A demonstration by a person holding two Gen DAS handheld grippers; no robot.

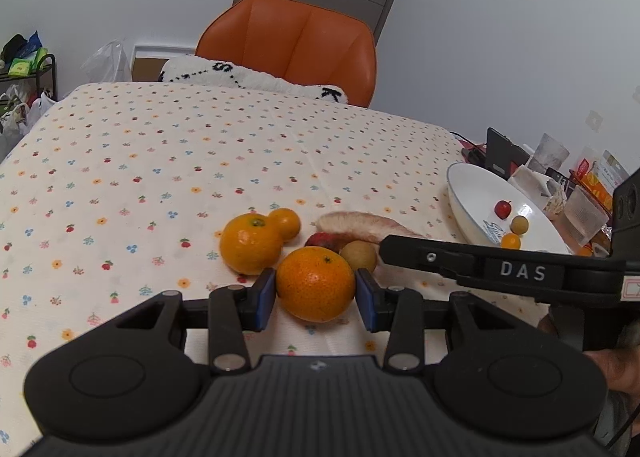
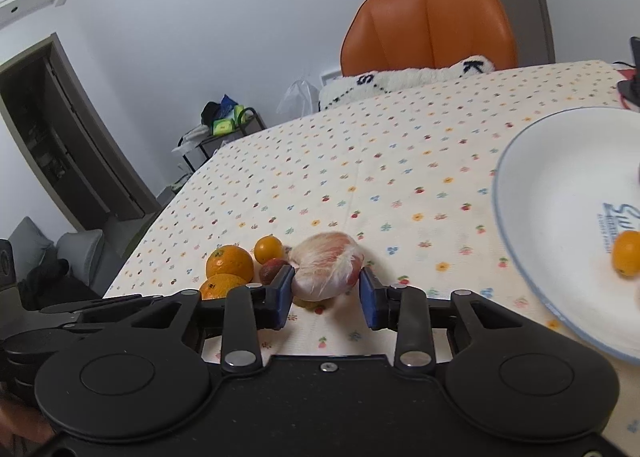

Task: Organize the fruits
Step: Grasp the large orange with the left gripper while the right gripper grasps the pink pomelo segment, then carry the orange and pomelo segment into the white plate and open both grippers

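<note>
My left tongs [image 1: 316, 293] bracketed the near orange [image 1: 315, 283], pads not visibly touching; my right tongs [image 2: 326, 293] stood spread around the pomelo wedge [image 2: 326, 271], near the counter's front edge, ready for the plate [image 2: 560, 297]

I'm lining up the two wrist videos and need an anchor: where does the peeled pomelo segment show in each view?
Left wrist view: the pomelo segment lies right of centre, behind the oranges, beside the white plate.
Right wrist view: it sits low at centre, between the right gripper pads.
Shared landmark: the orange chair behind the table.
</note>
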